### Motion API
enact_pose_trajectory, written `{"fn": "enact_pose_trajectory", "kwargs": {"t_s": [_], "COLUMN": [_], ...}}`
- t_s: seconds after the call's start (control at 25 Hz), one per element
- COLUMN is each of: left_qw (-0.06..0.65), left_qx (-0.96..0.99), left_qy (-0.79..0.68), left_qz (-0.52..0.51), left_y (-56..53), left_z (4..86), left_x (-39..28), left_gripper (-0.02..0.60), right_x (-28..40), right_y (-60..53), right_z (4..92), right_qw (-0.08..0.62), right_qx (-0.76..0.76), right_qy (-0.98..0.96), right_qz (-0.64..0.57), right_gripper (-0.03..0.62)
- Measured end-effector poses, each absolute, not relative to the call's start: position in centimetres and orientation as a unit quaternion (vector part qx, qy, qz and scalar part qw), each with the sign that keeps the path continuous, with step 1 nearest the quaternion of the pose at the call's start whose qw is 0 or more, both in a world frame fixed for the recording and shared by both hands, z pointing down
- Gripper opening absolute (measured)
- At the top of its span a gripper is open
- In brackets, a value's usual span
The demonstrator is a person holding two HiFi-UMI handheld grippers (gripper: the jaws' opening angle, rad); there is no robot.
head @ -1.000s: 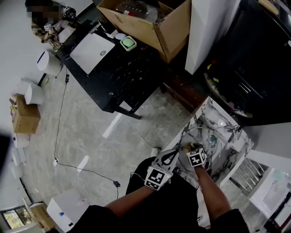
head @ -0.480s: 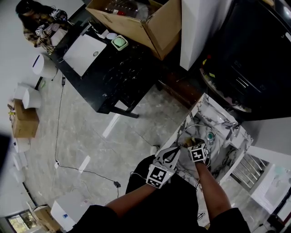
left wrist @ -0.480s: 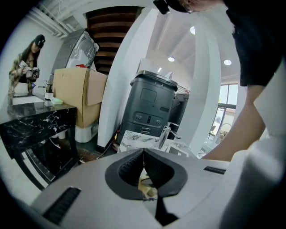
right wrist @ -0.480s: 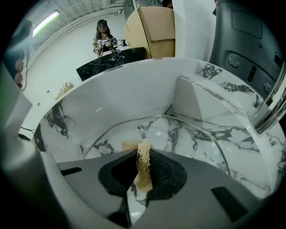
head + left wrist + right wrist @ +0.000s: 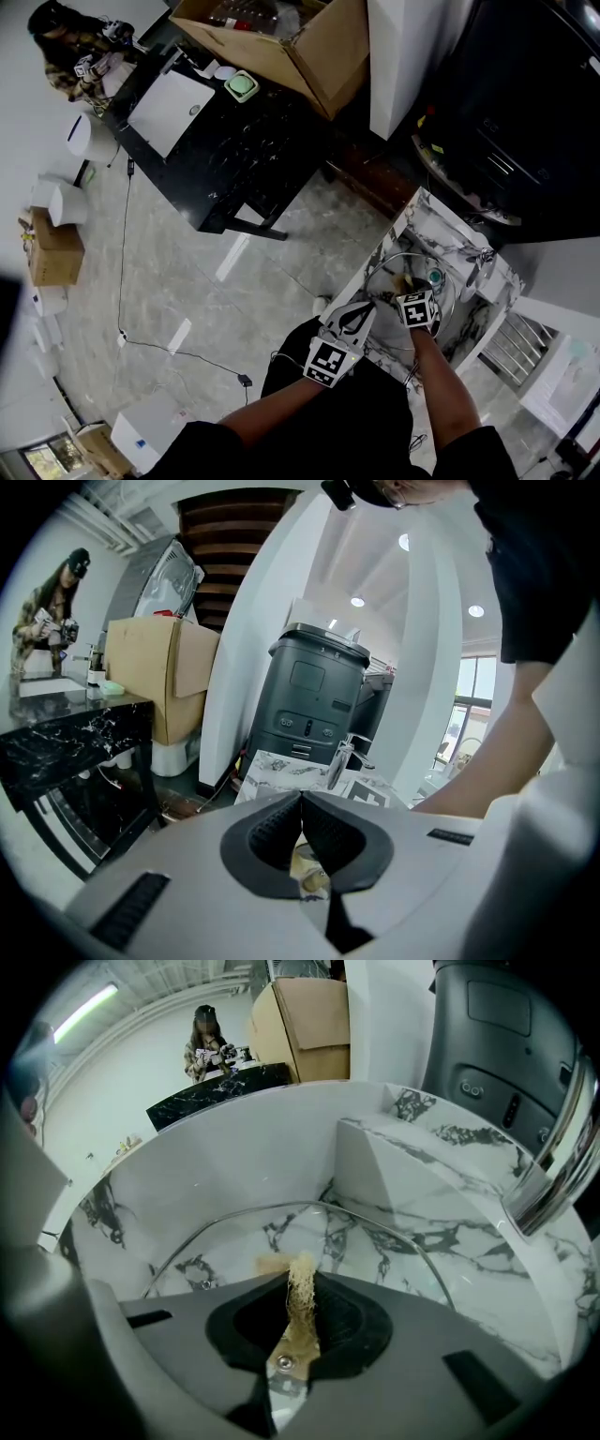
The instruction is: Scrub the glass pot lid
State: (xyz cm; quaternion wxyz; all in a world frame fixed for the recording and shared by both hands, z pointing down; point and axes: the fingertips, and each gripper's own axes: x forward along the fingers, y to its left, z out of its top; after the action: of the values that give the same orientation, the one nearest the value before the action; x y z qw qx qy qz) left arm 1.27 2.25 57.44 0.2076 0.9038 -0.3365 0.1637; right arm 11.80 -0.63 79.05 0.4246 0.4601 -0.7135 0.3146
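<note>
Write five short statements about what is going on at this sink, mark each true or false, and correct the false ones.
1. The right hand-held gripper is shut on a tan fibrous scrubber. True.
2. The glass pot lid lies on the black table. False: it is inside the sink.
3. The sink is bare stainless steel. False: it is white marble with dark veins.
4. A shiny metal faucet rises at the sink's edge. True.
5. The scrubber is dark green. False: it is tan.
</note>
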Motion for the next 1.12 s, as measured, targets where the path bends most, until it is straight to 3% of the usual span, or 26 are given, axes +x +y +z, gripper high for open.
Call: {"fn": "enact_pose_trajectory", "kwargs": {"t_s": [1.12], "left_qw": [0.200], "left_qx": [0.912], "left_qy": [-0.317], "left_qz": [0.169], "left_y": [4.6], "left_z": [57.3], "left_x": [4.2], "left_gripper": [0.017], "right_x": [18.9], "right_y": [0.9], "right_z": [79.4], "right_qw": [0.425], "right_qx": [0.508], "right_qy": [-0.682], "right_qz": [0.309], "right_gripper": [0.060]}}
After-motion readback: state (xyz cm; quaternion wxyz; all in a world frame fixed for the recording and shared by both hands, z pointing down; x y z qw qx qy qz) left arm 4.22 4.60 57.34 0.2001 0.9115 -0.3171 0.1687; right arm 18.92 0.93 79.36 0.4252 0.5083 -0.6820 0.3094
